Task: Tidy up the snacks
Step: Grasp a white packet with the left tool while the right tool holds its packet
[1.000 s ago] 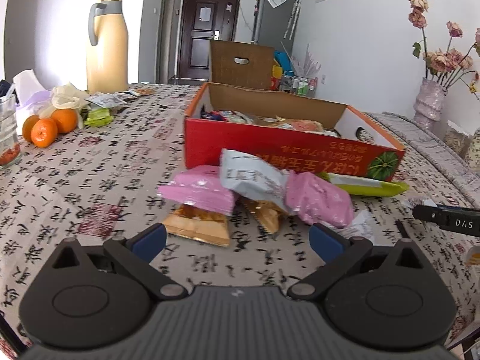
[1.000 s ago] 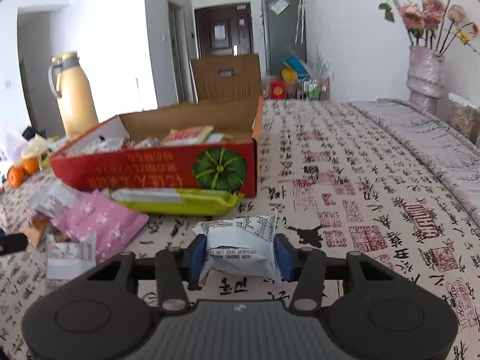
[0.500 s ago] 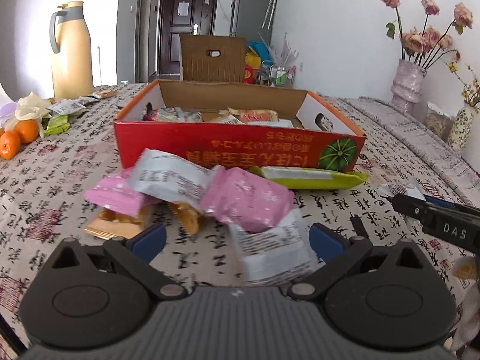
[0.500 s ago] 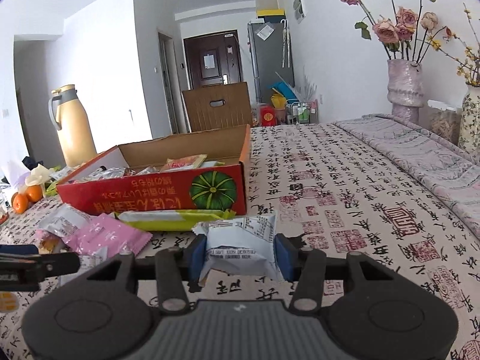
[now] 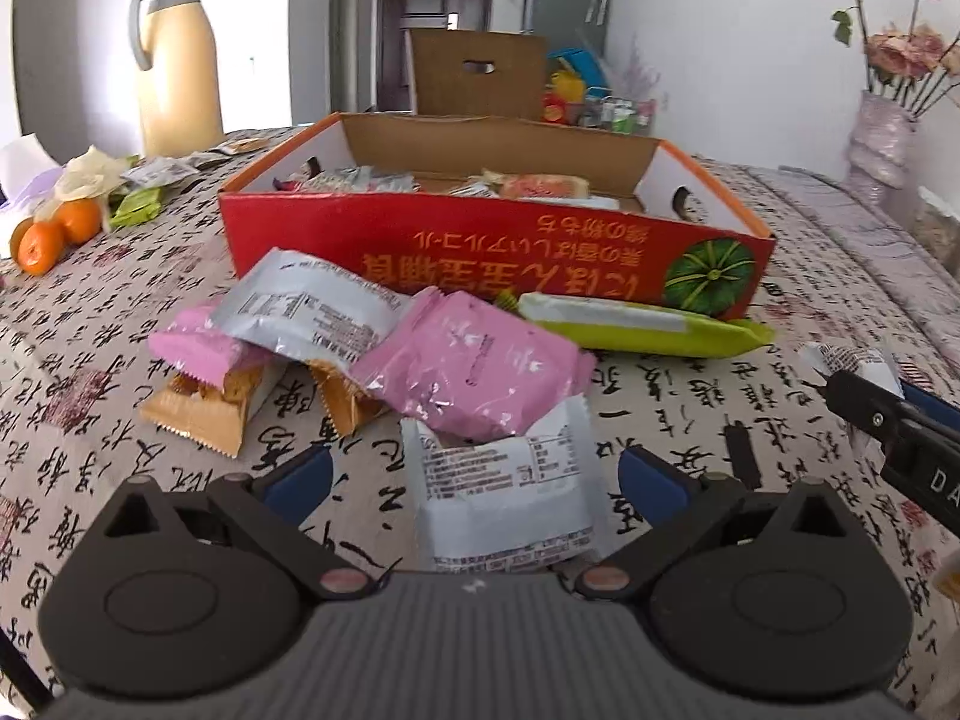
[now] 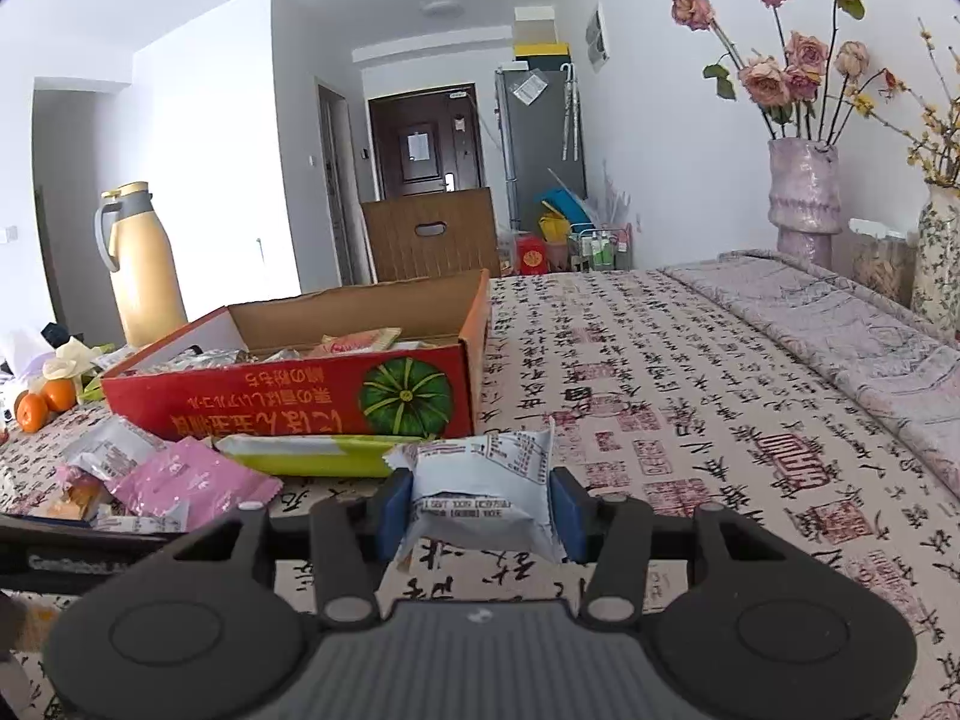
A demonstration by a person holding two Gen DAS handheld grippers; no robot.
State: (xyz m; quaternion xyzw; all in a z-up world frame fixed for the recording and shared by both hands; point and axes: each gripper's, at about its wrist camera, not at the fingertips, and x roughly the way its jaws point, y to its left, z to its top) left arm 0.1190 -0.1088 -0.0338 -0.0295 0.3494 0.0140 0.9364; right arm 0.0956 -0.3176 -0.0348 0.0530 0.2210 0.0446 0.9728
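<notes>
A red cardboard box (image 5: 456,243) (image 6: 288,402) holding several snack packs stands on the table. In front of it lie a silver pack (image 5: 312,312), two pink packs (image 5: 474,366), orange packs (image 5: 198,408) and a long green pack (image 5: 648,324) (image 6: 300,456). A white pack (image 5: 504,492) lies flat between the wide-apart fingers of my left gripper (image 5: 474,480), which is open and not touching it. My right gripper (image 6: 480,507) is shut on another white snack pack (image 6: 480,492), held above the tablecloth right of the box.
A yellow thermos (image 5: 174,66) and oranges (image 5: 57,231) stand at the table's far left. Vases of dried flowers (image 6: 804,198) stand at the right. A brown carton (image 6: 432,234) is behind the table. The right gripper's body (image 5: 900,432) shows at the left wrist view's right edge.
My left gripper moved right along the pile, bringing the flat white pack between its fingers. The right gripper tilted up, still gripping its white pack.
</notes>
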